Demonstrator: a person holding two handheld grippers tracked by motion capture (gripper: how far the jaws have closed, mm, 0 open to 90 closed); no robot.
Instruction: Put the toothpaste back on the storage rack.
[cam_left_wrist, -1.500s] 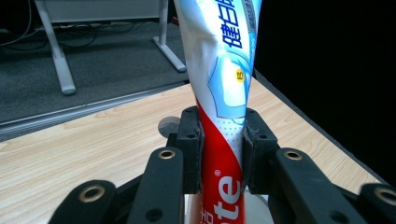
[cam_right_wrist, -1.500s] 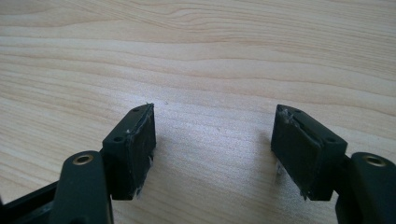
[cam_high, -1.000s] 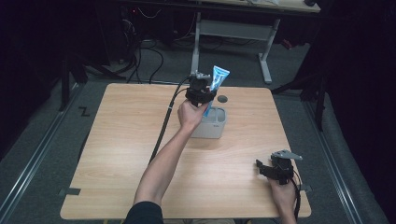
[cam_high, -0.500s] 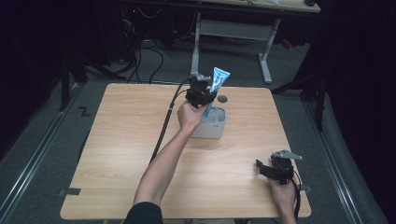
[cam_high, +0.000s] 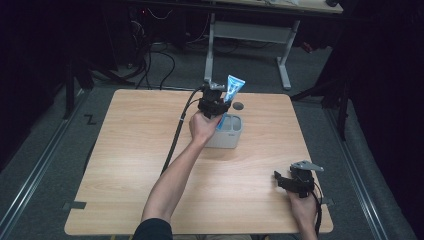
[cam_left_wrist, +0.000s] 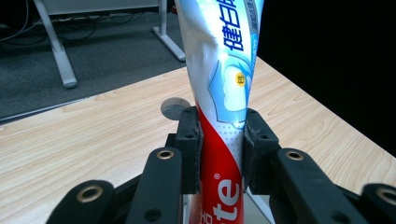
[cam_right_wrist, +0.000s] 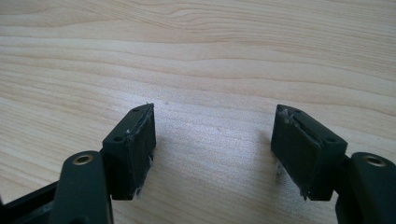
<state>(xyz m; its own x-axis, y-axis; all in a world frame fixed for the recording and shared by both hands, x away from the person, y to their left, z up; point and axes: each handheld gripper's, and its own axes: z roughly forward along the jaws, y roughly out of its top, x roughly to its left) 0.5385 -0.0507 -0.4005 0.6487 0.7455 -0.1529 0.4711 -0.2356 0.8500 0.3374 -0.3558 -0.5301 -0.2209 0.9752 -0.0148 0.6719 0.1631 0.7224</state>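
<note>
Nearest to us, at the right front corner of the worktop, we see our right hand resting low with its forearm coming in from the near edge. The right tongs point left across the wood; in the right gripper view they stand wide apart with bare wood grain between the pads and nothing held.

Farther in, our left arm stretches forward from the near edge toward the middle of the far half of the worktop, elbow nearly straight, the left hand wrapped around the gripper body from below. The left tongs are narrow, clamped on a single toothpaste tube, which stands nearly upright, tilting slightly to the right, its flat crimped end uppermost. The tube hangs just above one pale grey holder box.

In the left gripper view the pads press the tube on both sides where its red lower part meets the pale blue upper part. White letters "te" show on the red, and Chinese characters run along the blue part, too cut off to read whole. One round dark hole sits in the worktop beyond the box.
</note>
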